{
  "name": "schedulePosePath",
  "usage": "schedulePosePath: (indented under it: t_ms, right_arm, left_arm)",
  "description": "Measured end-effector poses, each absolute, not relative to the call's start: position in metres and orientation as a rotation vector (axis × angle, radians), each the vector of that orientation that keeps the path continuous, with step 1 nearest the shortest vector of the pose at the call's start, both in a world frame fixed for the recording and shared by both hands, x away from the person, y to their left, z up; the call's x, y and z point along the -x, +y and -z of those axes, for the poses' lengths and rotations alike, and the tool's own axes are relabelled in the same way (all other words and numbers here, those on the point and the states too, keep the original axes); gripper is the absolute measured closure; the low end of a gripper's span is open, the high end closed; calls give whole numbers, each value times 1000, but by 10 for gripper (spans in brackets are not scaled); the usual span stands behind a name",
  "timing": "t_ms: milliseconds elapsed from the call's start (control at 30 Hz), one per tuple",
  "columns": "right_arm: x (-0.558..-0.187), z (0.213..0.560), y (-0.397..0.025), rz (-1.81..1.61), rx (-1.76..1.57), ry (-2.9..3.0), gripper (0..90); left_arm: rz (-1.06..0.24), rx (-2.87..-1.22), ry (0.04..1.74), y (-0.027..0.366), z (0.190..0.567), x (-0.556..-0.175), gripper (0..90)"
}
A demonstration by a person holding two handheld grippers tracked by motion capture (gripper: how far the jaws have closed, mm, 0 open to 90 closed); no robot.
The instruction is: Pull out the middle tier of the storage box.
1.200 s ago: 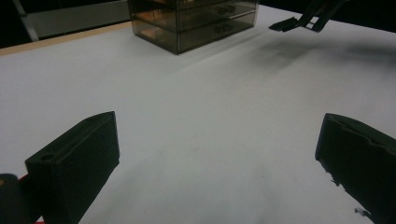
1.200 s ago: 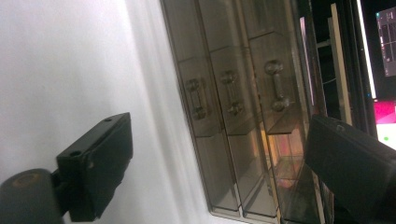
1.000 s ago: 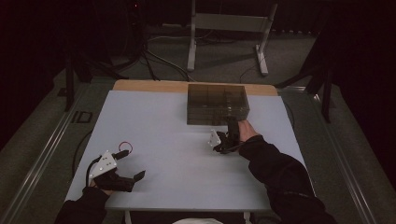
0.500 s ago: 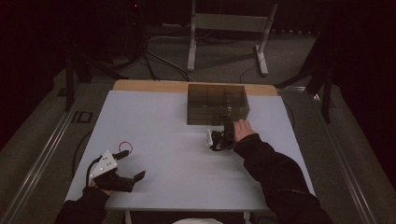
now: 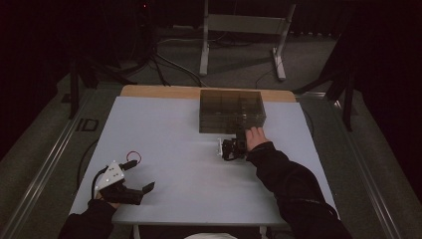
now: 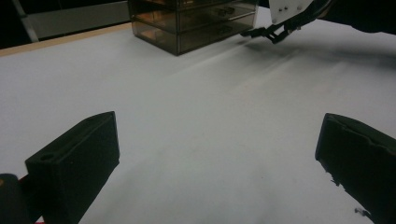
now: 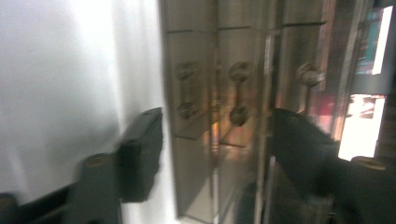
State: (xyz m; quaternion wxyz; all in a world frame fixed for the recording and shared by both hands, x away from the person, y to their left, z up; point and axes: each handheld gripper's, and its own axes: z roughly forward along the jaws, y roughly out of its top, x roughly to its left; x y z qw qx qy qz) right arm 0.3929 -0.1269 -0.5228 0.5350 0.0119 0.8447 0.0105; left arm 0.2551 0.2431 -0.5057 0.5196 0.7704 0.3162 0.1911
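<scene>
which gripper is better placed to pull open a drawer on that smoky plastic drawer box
Right. The right gripper sits at the drawer box front, jaws open; the left gripper rests far back.

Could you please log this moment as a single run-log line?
right gripper: open, at drawer box front, turned sideways | left gripper: open, idle, near table front edge | drawers: shut
</scene>
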Motion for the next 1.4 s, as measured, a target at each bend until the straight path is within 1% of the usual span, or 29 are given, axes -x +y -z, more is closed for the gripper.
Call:
schedulePosePath:
  t_ms: [133,367,400,500,900,1400]
  right_arm:
    - [-394,525,-126,-2,-18,1958,507]
    - [-399,529,-127,41,-3,1915,664]
    - [-399,529,-127,41,-3,1915,664]
    - [-402,530,-127,61,1,1900,718]
    - [-404,535,-124,69,29,1880,783]
    - [-405,534,-122,82,41,1887,798]
  left_arm:
    - [-459,-1847,755,243,505,-255,12]
    - [-458,-1848,758,243,506,-255,12]
    - [-458,-1848,758,243,506,-255,12]
    - [-459,-1846,757,243,505,-255,12]
    - [-456,-1847,760,243,506,-255,12]
    - [-454,-1855,760,243,506,-256,12]
